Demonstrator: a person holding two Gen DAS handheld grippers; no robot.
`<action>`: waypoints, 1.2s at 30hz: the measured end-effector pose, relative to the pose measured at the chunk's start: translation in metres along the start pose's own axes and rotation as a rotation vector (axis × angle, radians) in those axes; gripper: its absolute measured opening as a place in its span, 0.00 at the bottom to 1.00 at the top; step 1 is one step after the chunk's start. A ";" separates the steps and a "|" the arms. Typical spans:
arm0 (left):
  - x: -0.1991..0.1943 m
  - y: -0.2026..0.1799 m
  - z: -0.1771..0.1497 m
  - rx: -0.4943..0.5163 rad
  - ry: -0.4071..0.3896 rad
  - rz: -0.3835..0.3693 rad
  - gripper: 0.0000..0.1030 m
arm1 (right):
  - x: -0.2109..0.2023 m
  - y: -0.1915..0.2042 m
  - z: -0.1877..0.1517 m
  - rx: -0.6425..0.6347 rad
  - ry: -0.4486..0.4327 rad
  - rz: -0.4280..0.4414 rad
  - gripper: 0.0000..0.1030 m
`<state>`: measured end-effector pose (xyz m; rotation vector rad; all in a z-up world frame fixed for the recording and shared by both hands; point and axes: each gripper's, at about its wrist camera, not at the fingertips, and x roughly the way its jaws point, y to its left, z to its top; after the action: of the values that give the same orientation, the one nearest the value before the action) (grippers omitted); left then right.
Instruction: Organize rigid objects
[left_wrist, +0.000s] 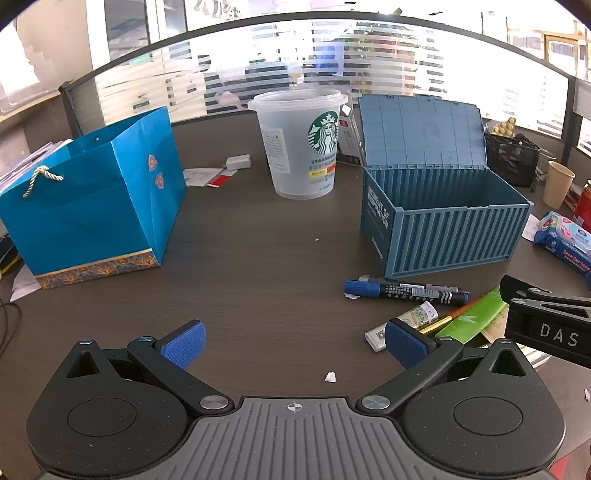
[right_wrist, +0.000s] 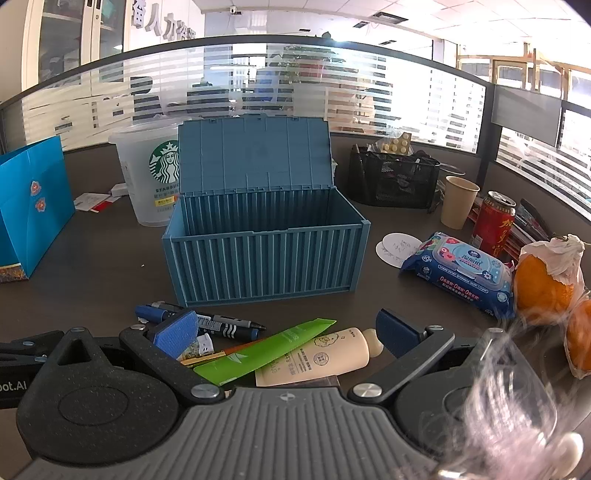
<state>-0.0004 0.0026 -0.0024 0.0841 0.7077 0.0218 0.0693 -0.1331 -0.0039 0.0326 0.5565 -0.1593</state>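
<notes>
Up front, your left gripper hangs over bare dark desk, jaws spread wide with nothing between the blue pads. Your right gripper is just as wide open, and a small heap lies between and under its fingers — none of it gripped.

Only the right wrist view shows that heap properly: a green tube lying slantwise over a cream tube, a thin orange-and-gold pencil, and a blue-and-black marker with a slimmer pen just behind it. That view alone also gives you the wet wipes pack, the red can and the oranges in a bag to the right.

From the left wrist view, the same heap sits at far right, partly hidden by the right gripper's black body; here the marker is plain, and a small white tube shows near the right-hand pad. The blue gift bag is whole only here.

Blue container box — ribbed like a shipping container, lid hinged upright at the back, interior open — stands just beyond the heap, with a Starbucks cup behind to its left.
</notes>
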 end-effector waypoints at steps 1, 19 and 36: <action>0.000 0.000 0.000 0.001 -0.001 0.001 1.00 | 0.001 0.000 0.000 0.000 0.001 0.000 1.00; 0.007 -0.008 0.001 0.023 -0.003 -0.021 1.00 | 0.010 -0.011 -0.005 0.011 0.024 0.006 1.00; 0.020 -0.010 0.005 0.014 0.003 -0.072 1.00 | 0.016 -0.031 -0.015 -0.026 0.042 0.111 1.00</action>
<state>0.0180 -0.0064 -0.0127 0.0723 0.7140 -0.0523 0.0701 -0.1648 -0.0251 0.0415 0.5972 -0.0433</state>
